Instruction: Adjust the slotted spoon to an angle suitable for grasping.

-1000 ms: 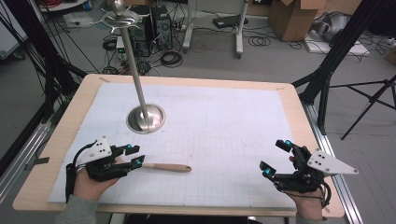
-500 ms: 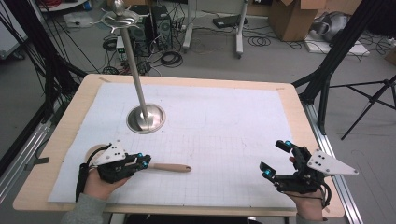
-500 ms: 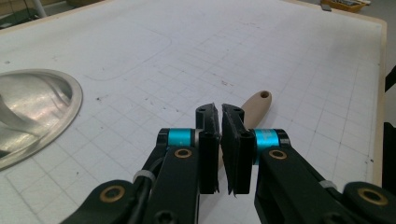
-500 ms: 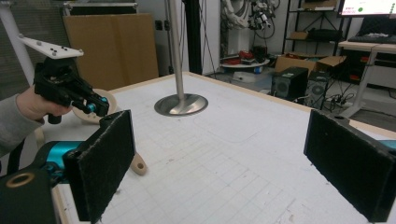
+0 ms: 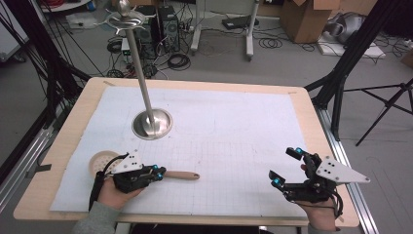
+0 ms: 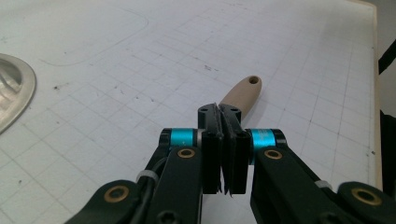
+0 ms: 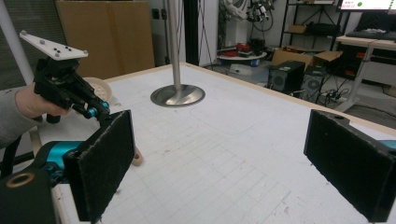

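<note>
A utensil with a tan wooden handle (image 5: 184,175) lies on the white gridded mat (image 5: 219,131) near the front left. Its round pale head (image 5: 100,161) pokes out behind my left hand. My left gripper (image 5: 159,171) lies low over the mat, shut on the handle. In the left gripper view the jaws (image 6: 219,112) are pressed together, and the handle's end (image 6: 243,91) with its hole sticks out beyond them. My right gripper (image 5: 284,165) hovers at the front right, open and holding nothing. Its wide-set pads (image 7: 100,163) frame the left gripper (image 7: 99,112) across the table.
A metal stand has a round base (image 5: 152,124) at the mat's back left, and its tall pole (image 5: 139,63) ends in a hooked top. The wooden table edge (image 5: 311,122) borders the mat. Boxes, cables and tripods stand on the floor beyond.
My left gripper has moved down and to the right along the utensil and its jaws have shut on the handle. The round head is now uncovered. The right gripper has stayed still.
</note>
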